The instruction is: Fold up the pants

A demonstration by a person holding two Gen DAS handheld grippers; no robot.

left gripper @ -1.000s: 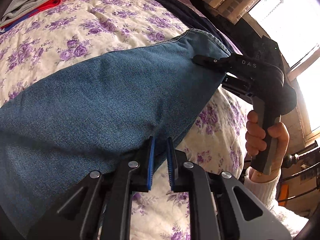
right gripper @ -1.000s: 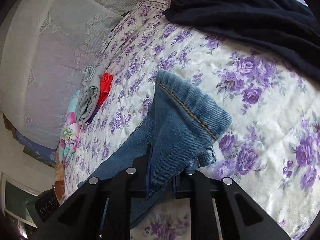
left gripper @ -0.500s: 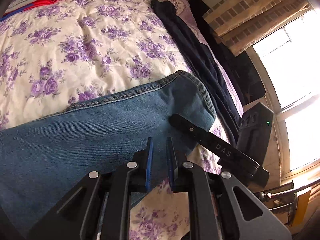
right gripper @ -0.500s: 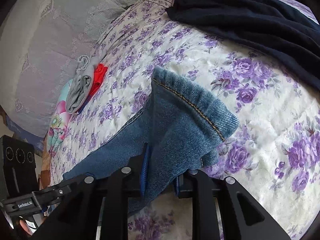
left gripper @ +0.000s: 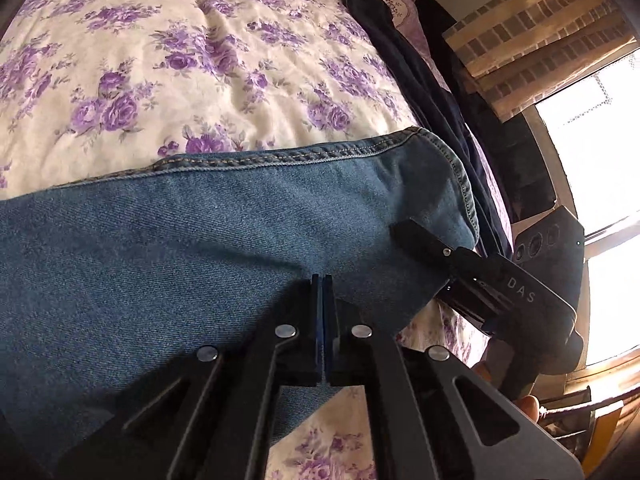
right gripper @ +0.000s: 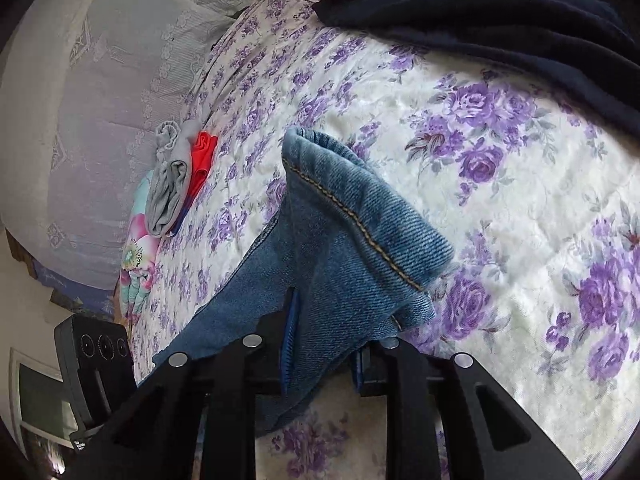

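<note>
- Across the floral bedspread point(left gripper: 224, 60) lie the blue jeans point(left gripper: 192, 248), hem end toward a dark garment point(right gripper: 500, 12).
- Left gripper point(left gripper: 322, 280): jaws fully closed over the denim; whether they pinch cloth cannot be told.
- Right gripper point(right gripper: 326, 336): jaws opening, the bunched hem of the jeans between them, one blue pad against it.
- Folded grey and red clothes point(right gripper: 176, 176) sit well apart.

Purple-flowered bedspread point(left gripper: 224, 80), brick-patterned curtain point(left gripper: 532, 36) beside a bright window point(left gripper: 600, 152).
</note>
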